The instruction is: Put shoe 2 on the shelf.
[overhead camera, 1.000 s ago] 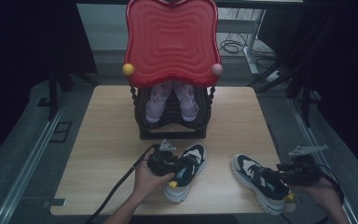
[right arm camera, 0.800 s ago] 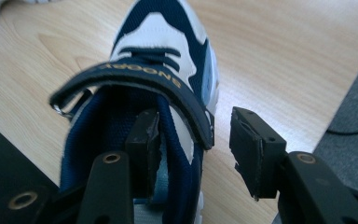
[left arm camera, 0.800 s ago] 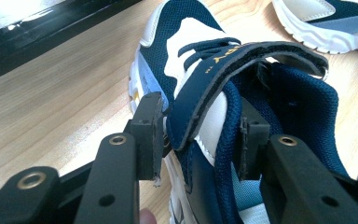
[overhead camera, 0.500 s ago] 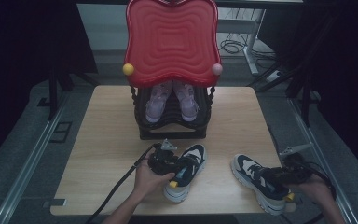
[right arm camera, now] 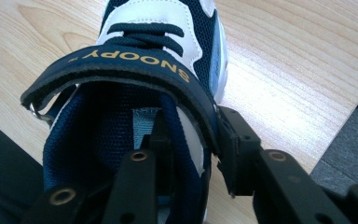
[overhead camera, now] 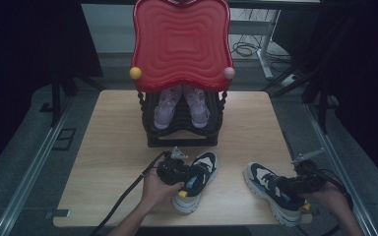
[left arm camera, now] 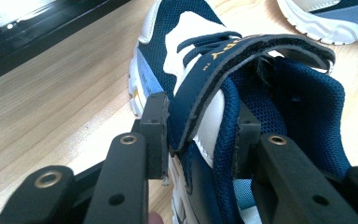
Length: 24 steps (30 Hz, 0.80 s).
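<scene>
On the near edge of the desk (overhead camera: 113, 147), two navy-and-white sneakers are lying well apart. With jaws that have just been closing, the left gripper (left arm camera: 198, 135) is clamping the side wall and strap of the left sneaker (overhead camera: 195, 179), while the right gripper (right arm camera: 191, 140) is pinching the collar of the right sneaker (overhead camera: 270, 189).
</scene>
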{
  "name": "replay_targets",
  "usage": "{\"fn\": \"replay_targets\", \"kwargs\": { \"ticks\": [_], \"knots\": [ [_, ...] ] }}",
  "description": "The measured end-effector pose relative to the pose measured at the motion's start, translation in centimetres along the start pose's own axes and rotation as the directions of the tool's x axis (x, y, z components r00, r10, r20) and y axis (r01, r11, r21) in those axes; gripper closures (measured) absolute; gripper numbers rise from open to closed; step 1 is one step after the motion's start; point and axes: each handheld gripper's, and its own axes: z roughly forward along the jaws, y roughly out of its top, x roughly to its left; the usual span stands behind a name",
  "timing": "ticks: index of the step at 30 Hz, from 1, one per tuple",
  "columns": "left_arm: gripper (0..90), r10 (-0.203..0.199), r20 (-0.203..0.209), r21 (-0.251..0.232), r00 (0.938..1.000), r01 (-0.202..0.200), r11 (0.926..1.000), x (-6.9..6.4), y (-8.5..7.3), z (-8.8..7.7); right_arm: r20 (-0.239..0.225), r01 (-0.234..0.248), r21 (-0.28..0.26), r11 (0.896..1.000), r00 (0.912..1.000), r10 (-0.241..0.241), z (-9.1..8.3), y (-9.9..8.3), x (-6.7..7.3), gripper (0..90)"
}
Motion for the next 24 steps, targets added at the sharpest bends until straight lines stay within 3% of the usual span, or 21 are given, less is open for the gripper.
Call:
{"fn": "replay_targets", "kwargs": {
  "ticks": [14, 24],
  "knots": [
    [71.0, 0.001, -0.006, -0.028, 1.0000, -0.001, 0.9996, -0.2, 0.0, -0.2, 0.017, -0.038, -0.036, 0.999, 0.9991, 0.039, -0.3, -0.5, -0.3, 77.3],
    [71.4, -0.009, 0.001, -0.072, 1.0000, 0.009, 0.9973, 0.5, -0.1, -2.5, 0.003, -0.041, -0.106, 0.994, 0.9991, 0.042, -0.9, -0.4, -0.3, 77.6]
  ]
}}
